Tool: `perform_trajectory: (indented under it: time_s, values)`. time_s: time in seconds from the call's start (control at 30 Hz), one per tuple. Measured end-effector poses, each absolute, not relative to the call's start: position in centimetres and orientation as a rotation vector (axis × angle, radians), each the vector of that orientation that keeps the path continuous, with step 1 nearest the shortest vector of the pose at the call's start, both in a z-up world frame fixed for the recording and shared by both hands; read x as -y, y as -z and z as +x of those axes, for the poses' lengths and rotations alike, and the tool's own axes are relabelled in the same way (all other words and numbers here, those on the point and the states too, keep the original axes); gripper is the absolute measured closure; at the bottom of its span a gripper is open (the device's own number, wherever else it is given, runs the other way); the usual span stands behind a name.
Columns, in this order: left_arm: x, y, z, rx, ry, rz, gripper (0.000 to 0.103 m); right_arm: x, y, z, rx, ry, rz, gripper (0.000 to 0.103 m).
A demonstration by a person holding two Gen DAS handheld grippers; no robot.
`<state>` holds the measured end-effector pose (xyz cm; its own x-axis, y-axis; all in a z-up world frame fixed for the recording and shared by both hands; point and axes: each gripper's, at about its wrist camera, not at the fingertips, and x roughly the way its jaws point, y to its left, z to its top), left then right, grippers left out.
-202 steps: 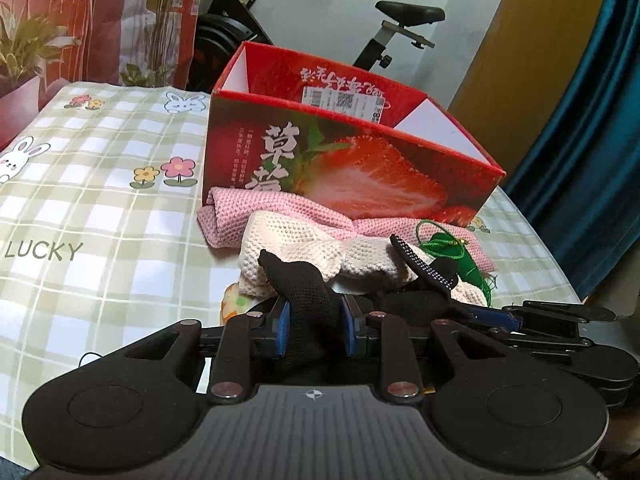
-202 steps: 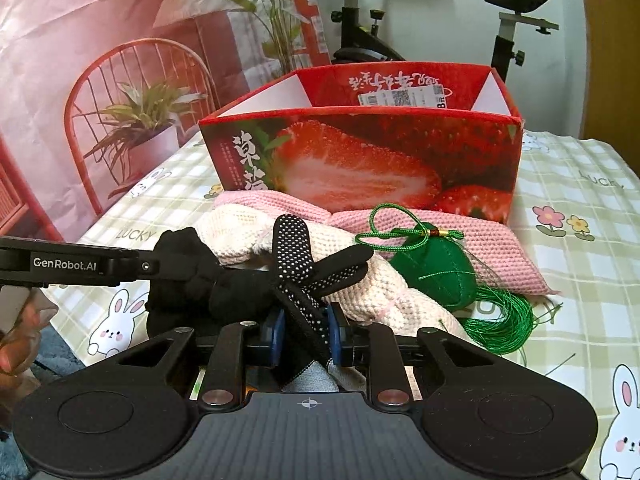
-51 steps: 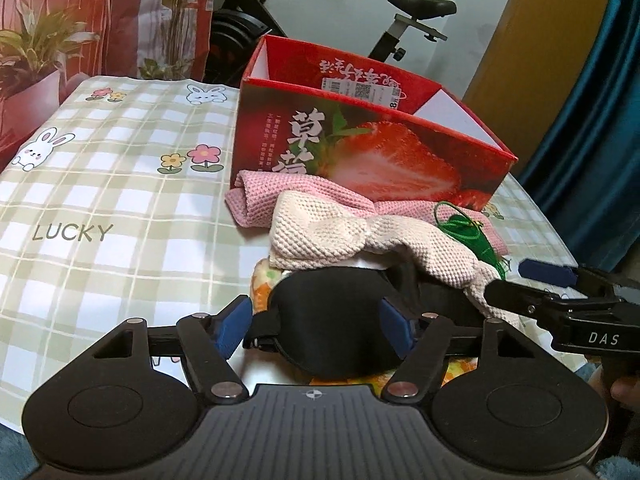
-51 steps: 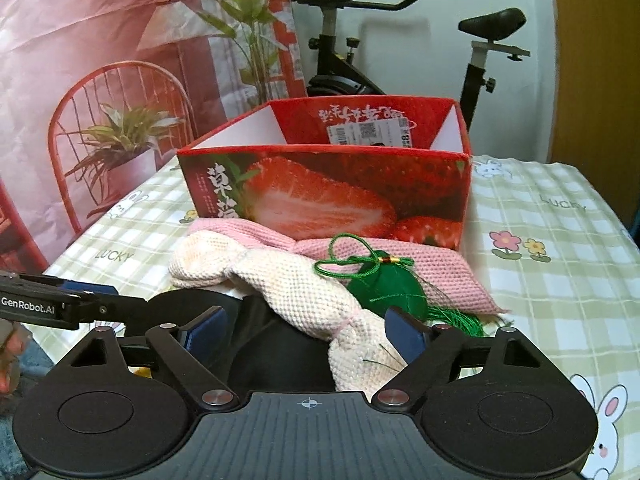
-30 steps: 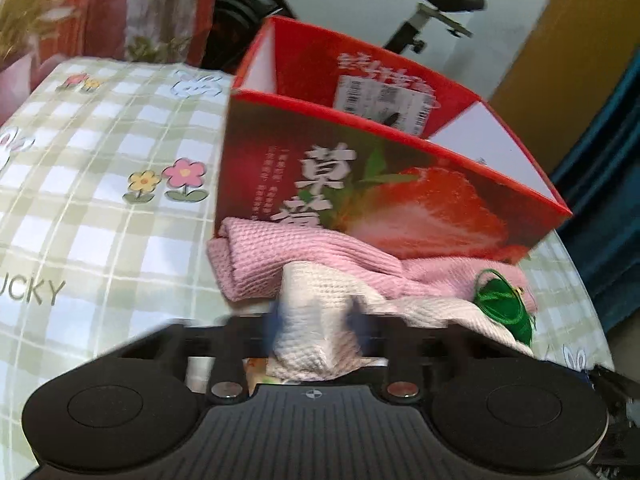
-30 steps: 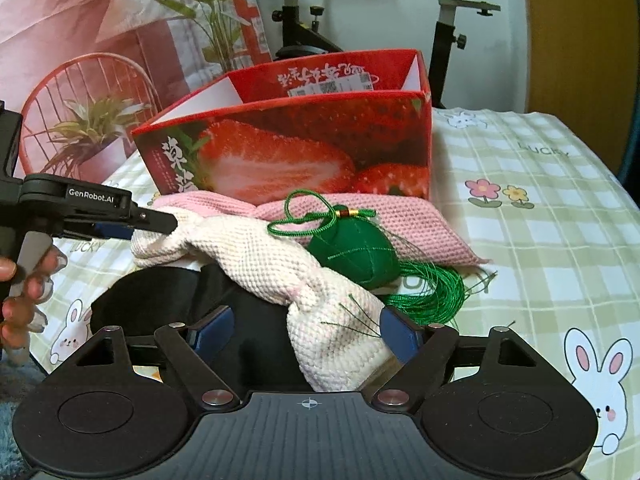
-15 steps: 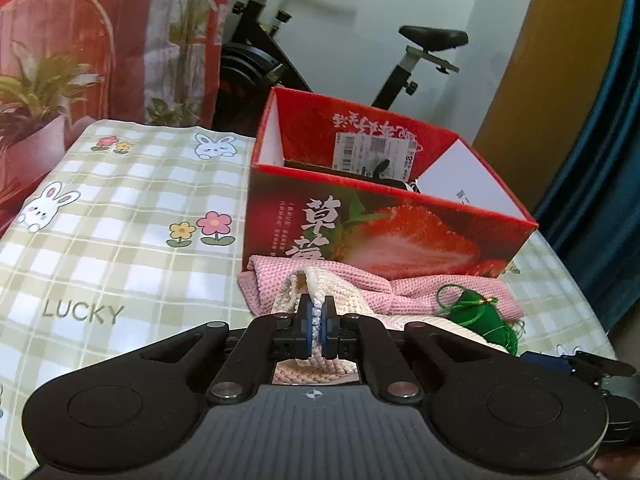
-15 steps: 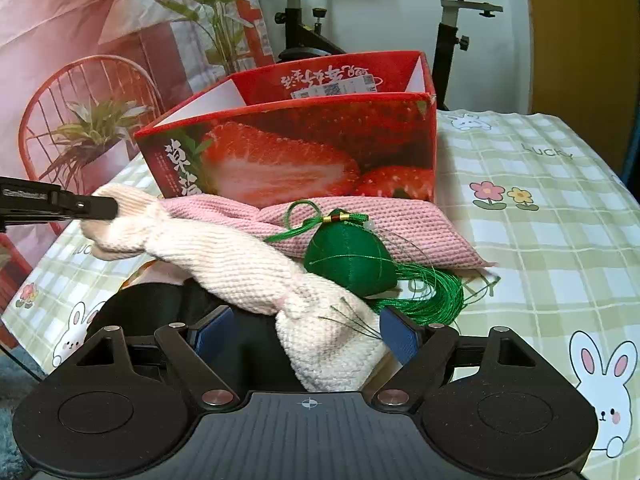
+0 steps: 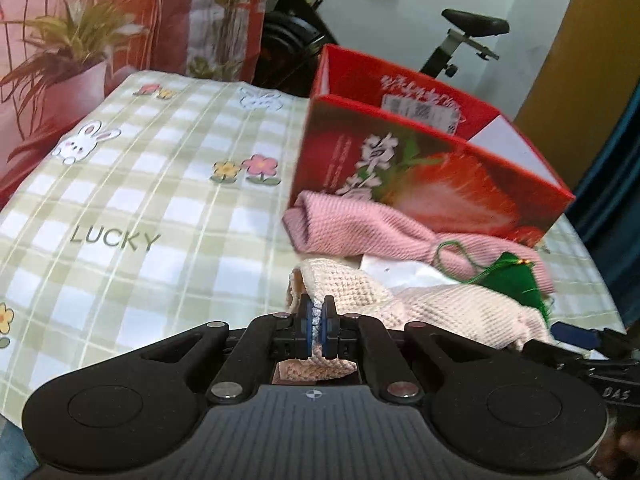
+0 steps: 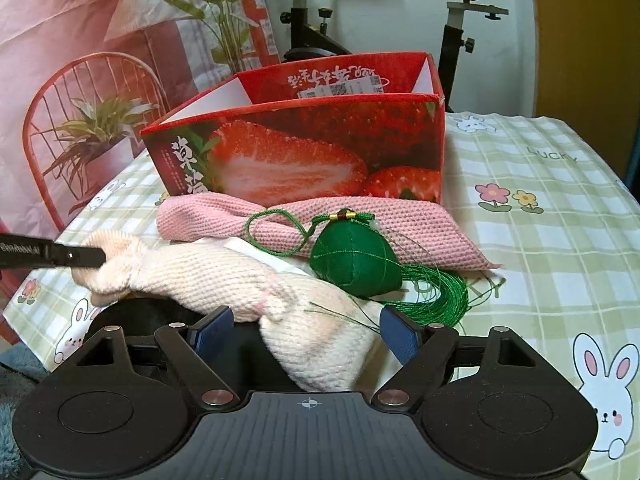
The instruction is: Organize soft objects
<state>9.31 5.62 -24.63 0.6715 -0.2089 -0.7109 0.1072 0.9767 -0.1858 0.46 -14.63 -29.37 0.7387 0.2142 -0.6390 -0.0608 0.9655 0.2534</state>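
Left tool point(image 9: 319, 321) clamped on cream knit cloth point(image 10: 224, 276); right tool point(image 10: 306, 330) wide, gripping nothing.
Cloth lies on the bench point(image 9: 132, 216) before the strawberry box point(image 10: 320, 152), atop a black item, beside pink cloth point(image 10: 400, 228) and green pouch point(image 10: 354, 260).

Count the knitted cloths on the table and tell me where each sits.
2. The pink knitted cloth lies against the strawberry box; the cream knitted cloth lies nearer, one end pinched in the left claw. More may be hidden underneath.
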Motion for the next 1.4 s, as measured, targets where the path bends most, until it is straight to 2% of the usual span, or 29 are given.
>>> perform_trajectory:
  time_s: [0.4, 0.47, 0.63, 0.97, 1.2, 1.4]
  values:
    - [-6.2, 25.6, 8.7, -0.817, 0.126, -0.131, 0.098, 14.8, 29.3, 0.3, -0.714, -0.153, 0.223, 0.025]
    - [-6.6, 25.8, 8.7, -0.822, 0.107, -0.145, 0.098, 14.8, 29.1, 0.3, -0.700, -0.162, 0.227, 0.031]
    - [-6.8, 26.0, 8.7, -0.833, 0.104, -0.159, 0.098, 14.5, 28.8, 0.2, -0.678, -0.191, 0.218, 0.037]
    - [-6.7, 26.4, 8.6, -0.846, 0.112, -0.164, 0.098, 13.1, 28.0, 0.3, -0.634, -0.247, 0.178, 0.043]
    - [-6.8, 26.7, 8.7, -0.855, 0.117, -0.169, 0.098, 13.8, 29.9, 1.3, -0.725, -0.213, 0.267, 0.043]
    - [-6.8, 26.7, 8.7, -0.859, 0.120, -0.175, 0.098, 17.3, 31.4, 1.1, -0.744, -0.114, 0.455, 0.031]
